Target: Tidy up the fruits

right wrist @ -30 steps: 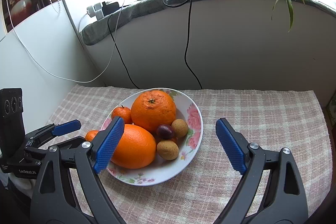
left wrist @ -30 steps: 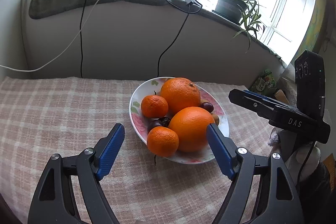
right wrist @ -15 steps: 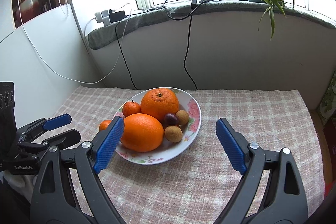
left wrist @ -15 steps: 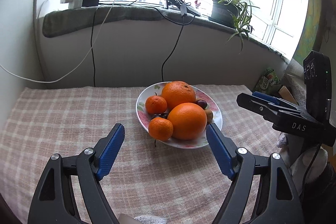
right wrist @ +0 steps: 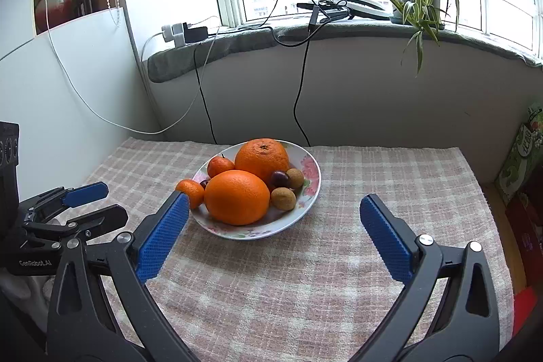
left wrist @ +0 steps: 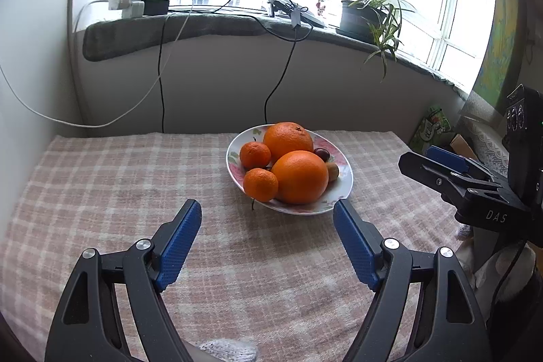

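1. The fruits all lie in the floral plate on the table, so the task looks near its end or just at its start; I cannot tell which.
2. The left tongs are released and empty. The right tongs are opening, with nothing between them.
3. The next move, if any, needs a reach forward to the plate.
4. Count: two big oranges, two mandarins, two brown fruits, at least one dark fruit.
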Motion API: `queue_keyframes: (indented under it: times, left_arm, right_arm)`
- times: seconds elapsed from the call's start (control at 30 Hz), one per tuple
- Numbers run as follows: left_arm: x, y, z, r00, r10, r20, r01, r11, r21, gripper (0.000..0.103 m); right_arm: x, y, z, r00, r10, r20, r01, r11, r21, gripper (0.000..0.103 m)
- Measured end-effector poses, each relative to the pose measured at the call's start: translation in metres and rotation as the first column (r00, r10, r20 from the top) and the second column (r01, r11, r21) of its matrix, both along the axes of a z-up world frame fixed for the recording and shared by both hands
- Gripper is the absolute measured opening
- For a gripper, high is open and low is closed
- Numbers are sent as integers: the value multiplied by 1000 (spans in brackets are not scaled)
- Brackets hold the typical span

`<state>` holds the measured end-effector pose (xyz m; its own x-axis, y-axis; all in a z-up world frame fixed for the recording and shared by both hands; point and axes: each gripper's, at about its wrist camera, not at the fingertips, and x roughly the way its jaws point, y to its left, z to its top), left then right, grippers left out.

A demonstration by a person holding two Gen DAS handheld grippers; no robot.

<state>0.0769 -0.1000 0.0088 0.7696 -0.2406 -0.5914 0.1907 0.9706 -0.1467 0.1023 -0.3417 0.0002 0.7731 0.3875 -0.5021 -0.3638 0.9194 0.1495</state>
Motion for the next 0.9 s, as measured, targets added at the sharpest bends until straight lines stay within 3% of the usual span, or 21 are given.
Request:
queue_keyframes:
  times: [0.9]
  left_arm:
    - [-17, 3, 4, 1000, 4, 19, -4, 1000, 9, 80]
  right_arm:
    - [-12, -1, 2, 1000, -12, 5, 12, 1000, 5, 103]
